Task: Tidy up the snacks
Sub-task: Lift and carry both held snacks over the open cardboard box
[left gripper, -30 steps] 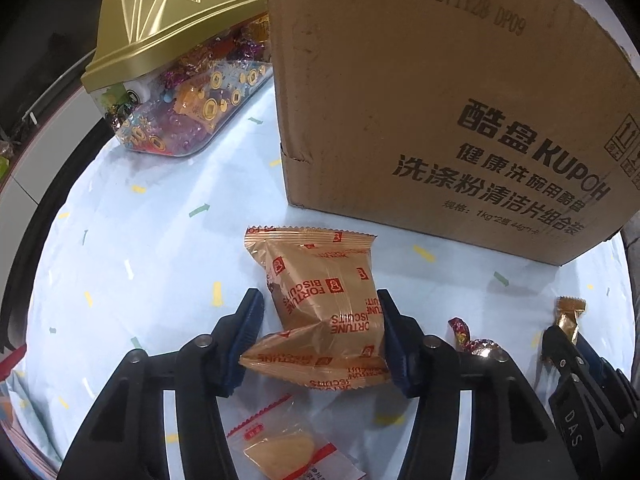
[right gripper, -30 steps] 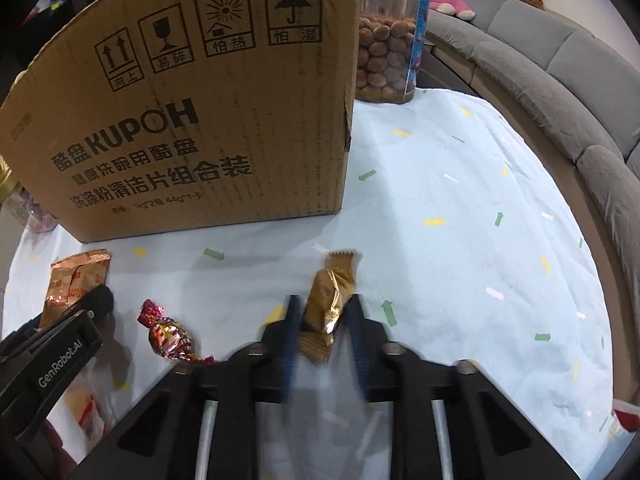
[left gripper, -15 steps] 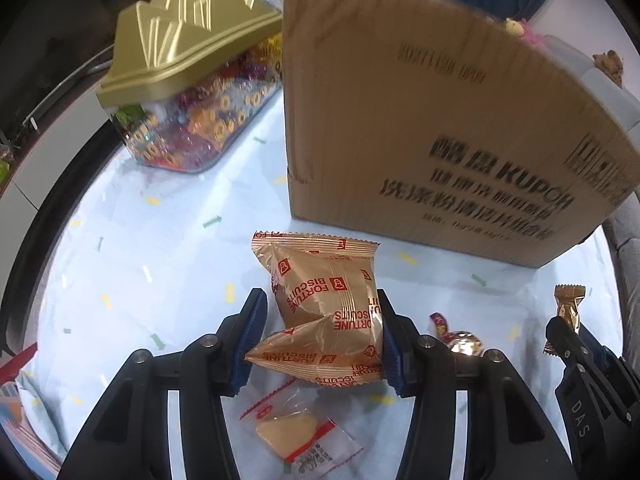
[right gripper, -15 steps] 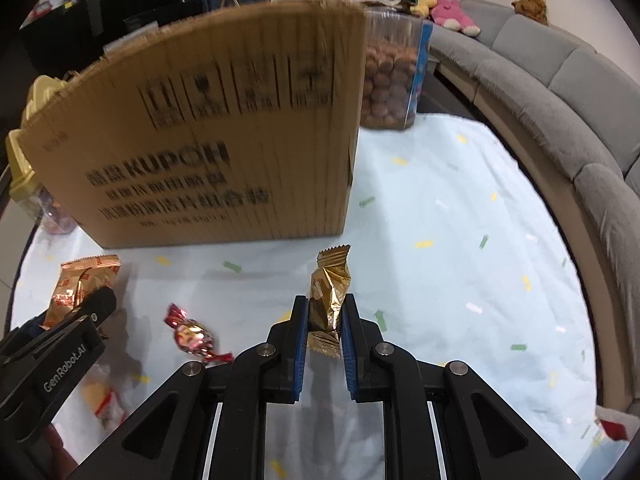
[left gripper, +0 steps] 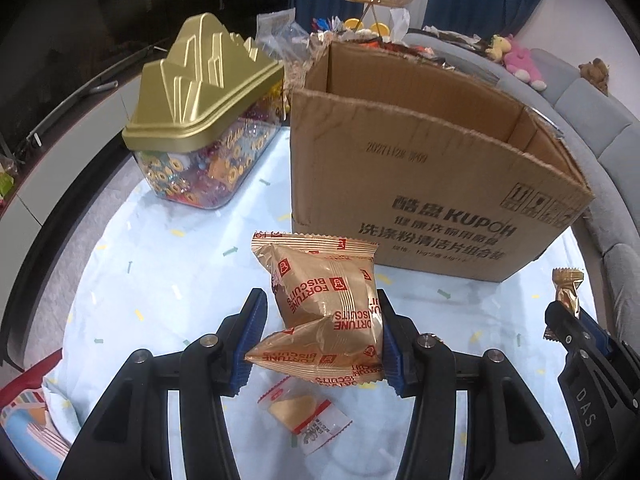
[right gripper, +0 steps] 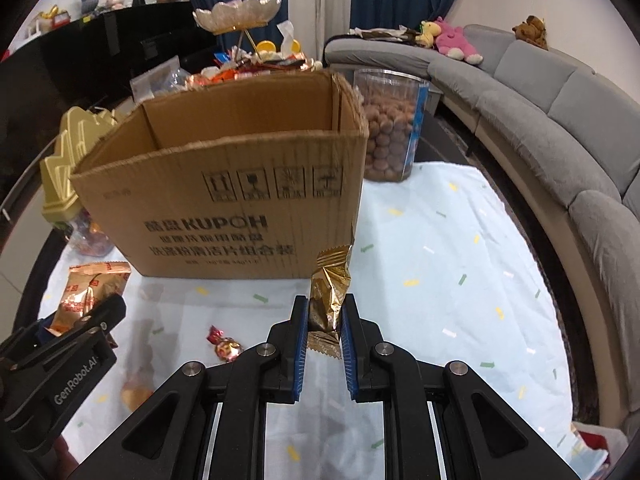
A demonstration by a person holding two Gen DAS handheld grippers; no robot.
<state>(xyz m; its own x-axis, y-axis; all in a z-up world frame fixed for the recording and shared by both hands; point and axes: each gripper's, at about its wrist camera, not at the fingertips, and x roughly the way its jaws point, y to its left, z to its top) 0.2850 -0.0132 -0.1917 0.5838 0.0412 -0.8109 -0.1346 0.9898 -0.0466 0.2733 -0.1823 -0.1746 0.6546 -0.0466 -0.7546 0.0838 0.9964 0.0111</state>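
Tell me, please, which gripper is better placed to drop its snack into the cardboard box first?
Probably the right gripper: its gold candy is slim and sits just before the cardboard box corner. The left gripper holds the bulkier fortune biscuit pack.

The box (left gripper: 432,184) hides its own floor and whatever lies inside. It covers most of the candy tub (right gripper: 68,184) in the right view. The small print under KUPOH is too blurred to read there.
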